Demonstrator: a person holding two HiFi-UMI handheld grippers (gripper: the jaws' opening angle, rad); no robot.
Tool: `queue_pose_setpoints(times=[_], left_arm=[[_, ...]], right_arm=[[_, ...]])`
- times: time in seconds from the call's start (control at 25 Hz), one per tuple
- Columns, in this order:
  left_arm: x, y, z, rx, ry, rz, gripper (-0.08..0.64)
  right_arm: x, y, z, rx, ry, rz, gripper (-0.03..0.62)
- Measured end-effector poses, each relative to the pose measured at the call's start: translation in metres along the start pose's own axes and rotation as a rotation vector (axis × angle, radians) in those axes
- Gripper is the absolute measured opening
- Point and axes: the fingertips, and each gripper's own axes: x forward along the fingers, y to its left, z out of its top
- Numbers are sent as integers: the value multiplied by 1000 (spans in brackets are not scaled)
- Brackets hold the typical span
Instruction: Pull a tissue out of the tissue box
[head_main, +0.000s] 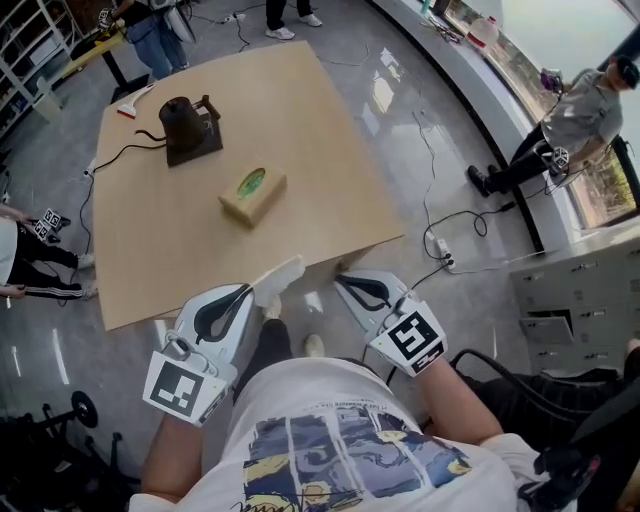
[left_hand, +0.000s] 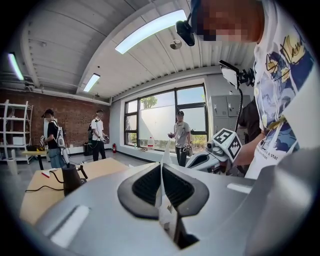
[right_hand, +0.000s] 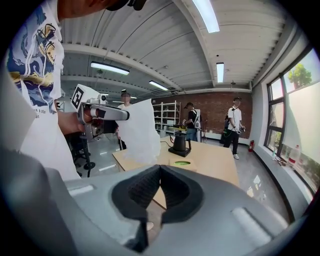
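Two grippers were held close to the person's torso in the head view, off the near edge of the worktop. The left gripper pinched a white tissue that stuck out past its tip toward the worktop edge. The right gripper lay beside it, apart. The tissue box sat near the middle of the worktop, green opening up, well apart from both grippers, with a dark kettle on its base beyond it. Left gripper view: jaws pressed together on the tissue, seen edge-on as a thin white sheet between the pads. Right gripper view: jaws pressed together with nothing between them; the tissue hung from the left gripper at left, the tissue box on the worktop beyond.
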Motion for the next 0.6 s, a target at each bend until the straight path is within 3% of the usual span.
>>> queue_pose_setpoints(times=[0.6], left_arm=[[-15, -43, -4, 14, 8, -37, 5]], right_arm=[[-12, 20, -1, -41, -15, 41, 3]])
